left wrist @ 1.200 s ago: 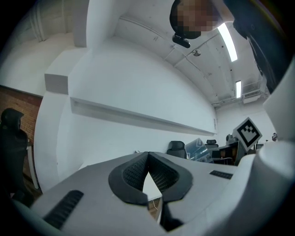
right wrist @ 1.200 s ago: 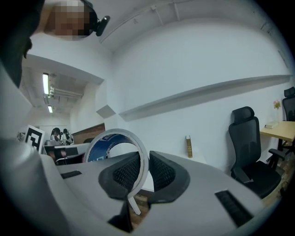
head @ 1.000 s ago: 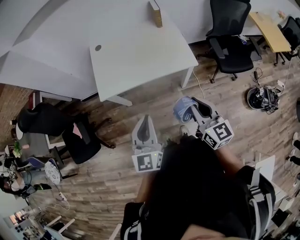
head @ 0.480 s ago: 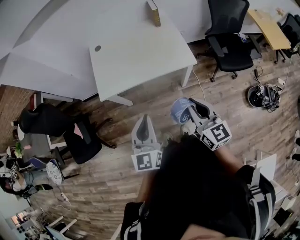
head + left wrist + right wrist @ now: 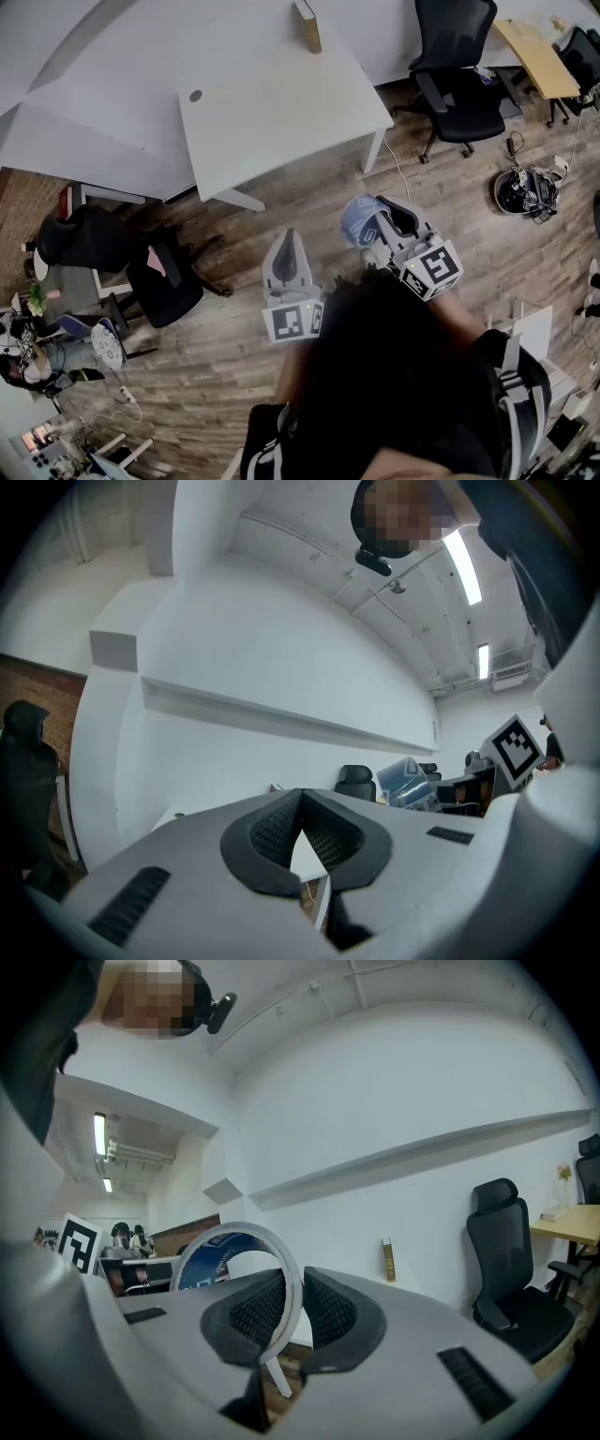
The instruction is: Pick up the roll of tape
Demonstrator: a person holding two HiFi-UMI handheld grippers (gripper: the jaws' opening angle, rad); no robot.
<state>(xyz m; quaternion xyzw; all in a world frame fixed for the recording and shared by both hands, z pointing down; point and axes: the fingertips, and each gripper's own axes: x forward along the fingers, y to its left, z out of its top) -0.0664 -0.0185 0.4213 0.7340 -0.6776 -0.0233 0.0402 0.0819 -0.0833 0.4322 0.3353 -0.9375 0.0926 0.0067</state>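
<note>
The roll of tape [image 5: 359, 221], a thin white ring with a blue inner face, is held above the wooden floor, in front of the white table [image 5: 272, 103]. My right gripper [image 5: 381, 225] is shut on it. In the right gripper view the ring [image 5: 199, 1267] stands upright with its band pinched between the two dark pads [image 5: 333, 1309]. My left gripper [image 5: 286, 247] hangs beside it to the left, shut and empty; its pads [image 5: 267, 834] meet at the tips. From the left gripper view the tape [image 5: 408, 782] shows off to the right.
A thin book [image 5: 311, 25] stands on the table's far edge. Black office chairs sit at the upper right [image 5: 459, 94] and at the left [image 5: 122, 267]. A helmet and cables [image 5: 523, 195] lie on the floor to the right, near a wooden desk [image 5: 542, 61].
</note>
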